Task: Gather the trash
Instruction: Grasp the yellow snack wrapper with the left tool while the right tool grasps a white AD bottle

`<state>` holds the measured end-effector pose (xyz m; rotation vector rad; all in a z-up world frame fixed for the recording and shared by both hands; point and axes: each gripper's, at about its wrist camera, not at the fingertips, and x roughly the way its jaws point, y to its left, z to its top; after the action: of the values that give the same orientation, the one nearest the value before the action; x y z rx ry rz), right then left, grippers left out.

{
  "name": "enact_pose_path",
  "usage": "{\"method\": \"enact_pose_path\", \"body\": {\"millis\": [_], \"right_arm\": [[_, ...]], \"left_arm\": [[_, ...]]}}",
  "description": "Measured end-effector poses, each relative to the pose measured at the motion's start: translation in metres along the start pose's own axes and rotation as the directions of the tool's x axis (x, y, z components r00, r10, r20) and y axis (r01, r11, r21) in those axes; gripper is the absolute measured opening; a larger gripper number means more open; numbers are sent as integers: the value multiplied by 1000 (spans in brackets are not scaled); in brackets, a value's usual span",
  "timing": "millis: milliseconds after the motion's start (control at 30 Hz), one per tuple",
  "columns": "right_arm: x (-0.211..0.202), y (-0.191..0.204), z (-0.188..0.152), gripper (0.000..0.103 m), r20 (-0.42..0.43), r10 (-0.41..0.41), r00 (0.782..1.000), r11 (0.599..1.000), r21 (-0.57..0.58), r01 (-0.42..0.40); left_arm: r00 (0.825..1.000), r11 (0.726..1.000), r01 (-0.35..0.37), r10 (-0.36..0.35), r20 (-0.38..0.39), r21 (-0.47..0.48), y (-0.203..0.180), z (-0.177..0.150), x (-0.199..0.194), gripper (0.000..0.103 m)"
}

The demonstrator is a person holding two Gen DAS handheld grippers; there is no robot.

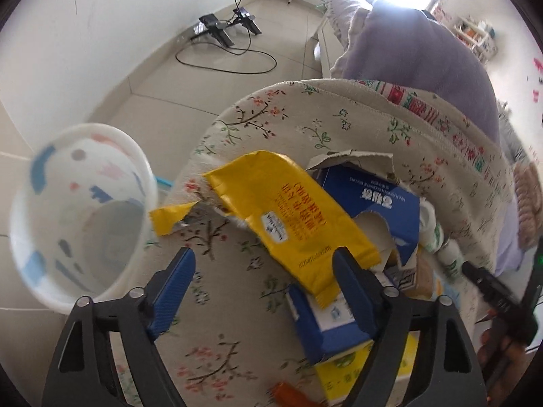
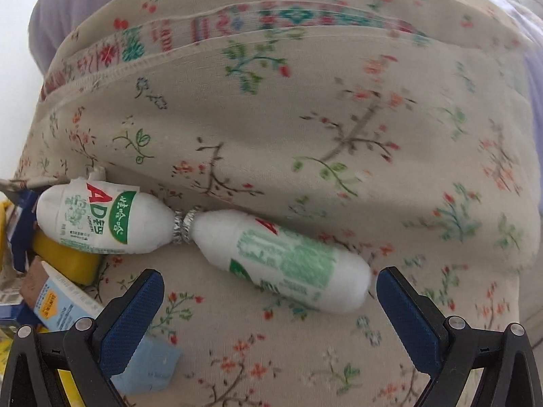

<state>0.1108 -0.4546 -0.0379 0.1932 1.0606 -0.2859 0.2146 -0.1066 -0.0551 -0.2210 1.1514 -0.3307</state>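
In the left wrist view a torn yellow wrapper lies over a torn blue carton on a floral cloth. My left gripper is open and empty just short of the wrapper; its right finger is beside the wrapper's near end. A white patterned bin stands at the left. In the right wrist view two small white drink bottles lie neck to neck: one at the left, one nearer. My right gripper is open and empty, its jaws on either side of the nearer bottle's base.
More trash lies by the bottles: a yellow box, a light blue box, a blue box and an orange item. A purple blanket lies behind the cloth. Cables and black devices lie on the tiled floor.
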Motion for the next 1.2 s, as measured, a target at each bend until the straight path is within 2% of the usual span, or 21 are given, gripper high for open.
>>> {"method": "enact_pose_path", "body": {"millis": [133,233,300,433,600,733,800,900,1200], "right_arm": [[13,8,6,97,-3,-6,1000,998,-64,6],[26,5,8,93,-20,-24,1000,997,-72,22],[33,4,9,89,-25,-51,998,996,-78,49],[47,2,8,82,-65,-37,997,996,-80,32],[54,3,6,70,-69,-33,997,996,-90,26],[44,24,-6,59,-66,-23,998,993,-118,15],[41,32,-8,48,-74,-13,997,991,-136,3],[28,45,-12,41,-88,4,996,988,-153,-17],[-22,51,-14,41,-29,29,999,988,-149,-33]], "left_arm": [[999,999,37,-37,-4,-35,5,5,12,78],[998,996,60,-61,-10,-72,10,9,19,75],[997,994,69,-70,-7,-88,11,11,20,71],[996,992,87,-88,-5,-95,9,10,18,59],[995,991,97,-99,-16,-94,15,13,24,23],[995,992,101,-102,-8,-74,14,11,20,9],[994,993,106,-106,4,-59,12,11,16,2],[993,994,112,-111,25,-21,7,12,7,0],[991,992,79,-89,100,100,-11,11,-23,0]]}}
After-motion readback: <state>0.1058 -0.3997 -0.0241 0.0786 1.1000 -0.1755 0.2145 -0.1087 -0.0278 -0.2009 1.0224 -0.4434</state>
